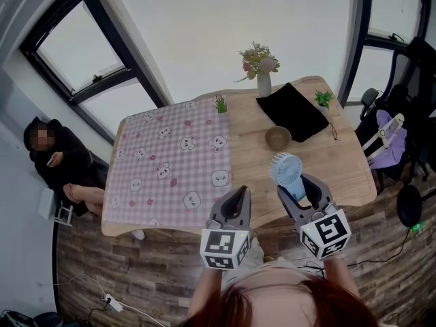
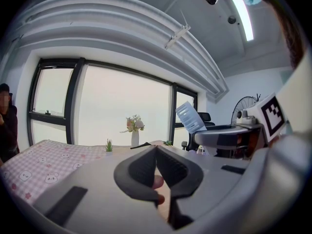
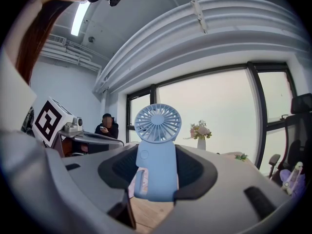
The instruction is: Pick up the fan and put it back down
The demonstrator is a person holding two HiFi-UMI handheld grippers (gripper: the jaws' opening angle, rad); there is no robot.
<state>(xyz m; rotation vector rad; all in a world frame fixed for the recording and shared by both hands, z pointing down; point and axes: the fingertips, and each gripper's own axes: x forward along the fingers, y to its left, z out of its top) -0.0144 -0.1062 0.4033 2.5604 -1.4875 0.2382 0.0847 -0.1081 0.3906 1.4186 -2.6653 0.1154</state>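
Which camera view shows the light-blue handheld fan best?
The right gripper view: the light-blue handheld fan stands upright, clamped in the right gripper, with its round grille and handle facing the camera. The head view shows it from above, handle partly hidden. The left gripper view catches only its grille, side-on.
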